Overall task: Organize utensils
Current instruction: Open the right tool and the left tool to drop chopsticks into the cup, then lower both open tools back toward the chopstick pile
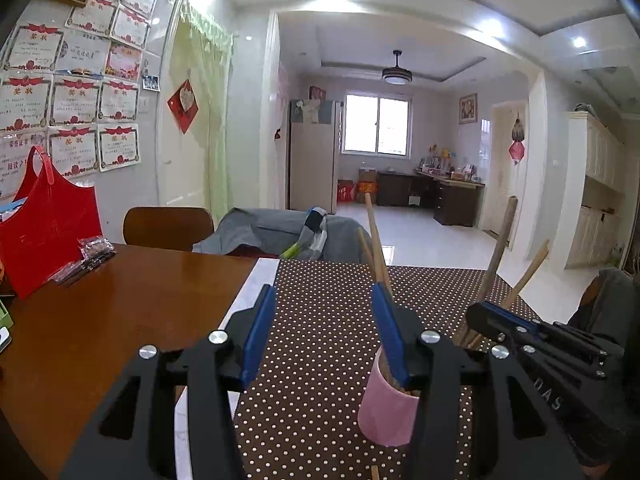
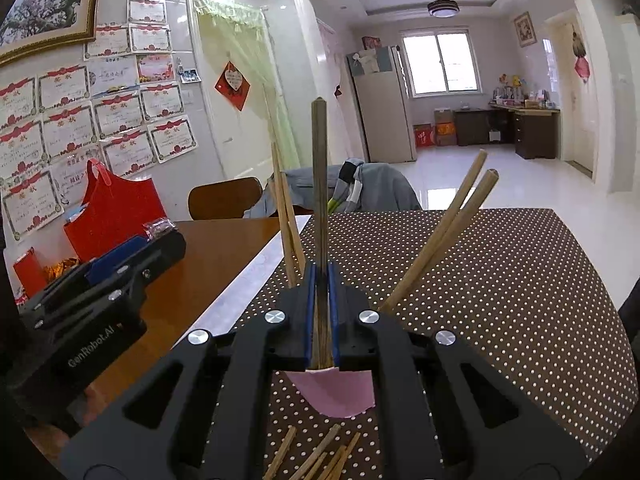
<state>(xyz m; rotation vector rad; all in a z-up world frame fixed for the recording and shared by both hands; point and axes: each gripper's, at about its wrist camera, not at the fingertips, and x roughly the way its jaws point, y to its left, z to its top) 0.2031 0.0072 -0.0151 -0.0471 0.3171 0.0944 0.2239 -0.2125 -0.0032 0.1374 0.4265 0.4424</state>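
While the left hand-held gripper [image 1: 324,320] is held wide apart beside the pink cup [image 1: 386,404] on the tabletop [image 2: 500,280], a dark chopstick [image 2: 320,184] is clamped upright above that cup by the right hand-held gripper [image 2: 322,280].

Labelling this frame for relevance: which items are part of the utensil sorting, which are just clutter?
In play:
pink cup
dark chopstick clamped in the right tongs
chopsticks in the cup
loose chopsticks on the dotted cloth
left tongs, open beside the cup

Clutter:
red bag
grey clothes
chair
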